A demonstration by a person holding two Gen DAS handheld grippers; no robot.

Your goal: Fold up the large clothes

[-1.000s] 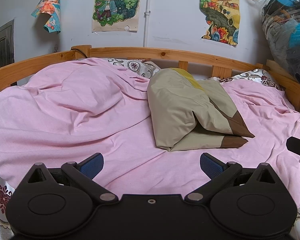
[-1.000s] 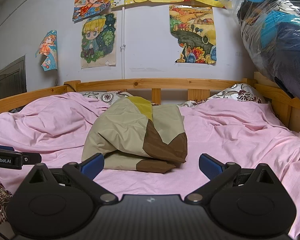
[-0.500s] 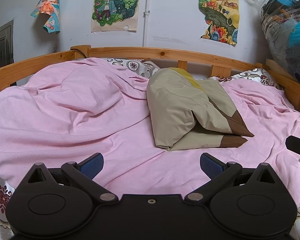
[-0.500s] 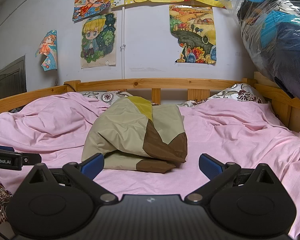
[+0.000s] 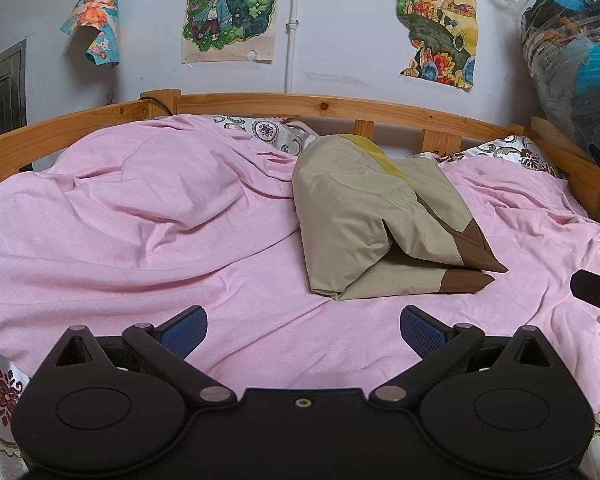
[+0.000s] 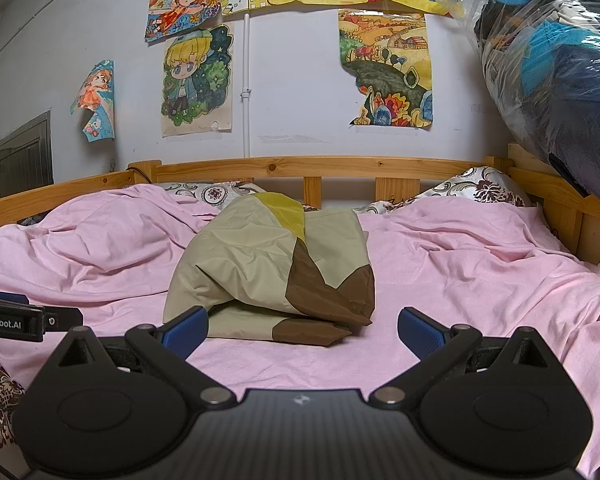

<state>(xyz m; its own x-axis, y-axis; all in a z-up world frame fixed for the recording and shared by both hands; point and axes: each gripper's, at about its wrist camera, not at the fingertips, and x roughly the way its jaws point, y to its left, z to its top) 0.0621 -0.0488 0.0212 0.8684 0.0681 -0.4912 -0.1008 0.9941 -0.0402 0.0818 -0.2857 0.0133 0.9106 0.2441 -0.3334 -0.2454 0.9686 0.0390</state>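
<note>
A folded beige garment (image 5: 364, 220) with brown and yellow patches lies in a puffy bundle on the pink sheet (image 5: 140, 220) in the middle of the bed. It also shows in the right wrist view (image 6: 268, 268). My left gripper (image 5: 303, 330) is open and empty, held low over the near part of the bed, to the left of and short of the garment. My right gripper (image 6: 302, 330) is open and empty, just in front of the garment's near edge. Each gripper shows at the edge of the other's view.
A wooden bed rail (image 5: 340, 110) runs around the back and sides. Patterned pillows (image 6: 484, 192) lie at the head. A plastic bag of dark clothes (image 6: 548, 80) hangs at the upper right. Posters (image 6: 196, 80) hang on the wall.
</note>
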